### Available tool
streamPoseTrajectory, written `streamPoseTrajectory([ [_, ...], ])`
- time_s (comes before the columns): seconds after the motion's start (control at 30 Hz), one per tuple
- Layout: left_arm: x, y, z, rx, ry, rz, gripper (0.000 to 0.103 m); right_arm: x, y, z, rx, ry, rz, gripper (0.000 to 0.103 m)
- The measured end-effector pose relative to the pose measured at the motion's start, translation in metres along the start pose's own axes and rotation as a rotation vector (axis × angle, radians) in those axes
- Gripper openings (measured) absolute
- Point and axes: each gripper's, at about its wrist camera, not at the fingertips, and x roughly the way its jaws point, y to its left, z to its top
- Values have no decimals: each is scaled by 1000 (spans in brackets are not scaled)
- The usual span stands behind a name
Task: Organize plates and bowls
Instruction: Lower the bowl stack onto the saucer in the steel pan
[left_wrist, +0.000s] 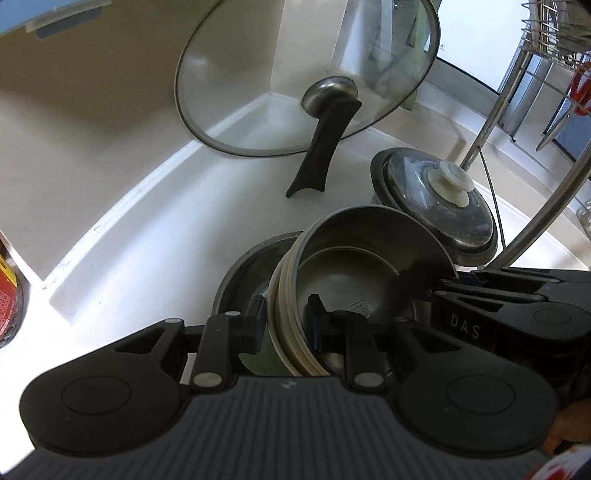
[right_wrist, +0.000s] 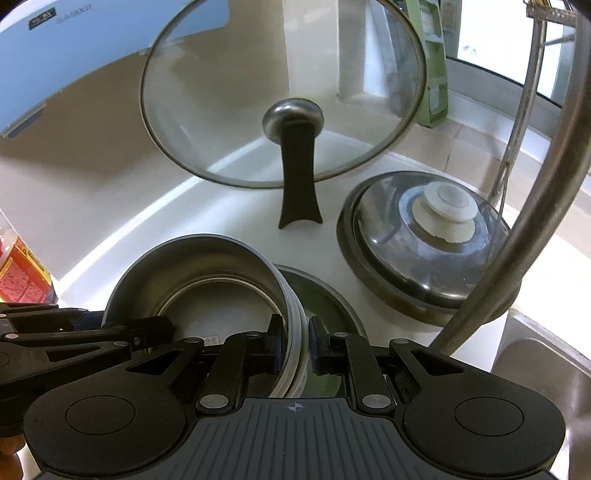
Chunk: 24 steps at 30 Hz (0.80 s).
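At the centre of both wrist views, the left gripper (left_wrist: 284, 325) and the right gripper (right_wrist: 295, 345) are each clamped on opposite rims of a stack of steel bowls (left_wrist: 354, 280), tilted over a steel plate (left_wrist: 243, 273) on the white counter (left_wrist: 155, 236). At twelve o'clock leans a glass lid (left_wrist: 306, 74); at two o'clock sits a lidded pot (left_wrist: 443, 199). The stack looks rigid, fairly heavy and slippery, so opposite rim grips seem best.

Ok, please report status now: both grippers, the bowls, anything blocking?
Left gripper and right gripper both shut on stacked bowls' rim. Stack tilted above steel plate. Lidded pot close beside.
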Motion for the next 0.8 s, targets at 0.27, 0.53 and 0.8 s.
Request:
streamPoseTrajectory([
  [0.27,7,-3,1,1,14,-9,21,5,-6,-1,8,10,-9,15],
  [0.53,13,-5,2,4,24,-11,21,9,-10,0,10,20,-14,15],
  [0.8,19,-4,0,0,38,-9,21,17,-11,-1,14,32,-14,14],
])
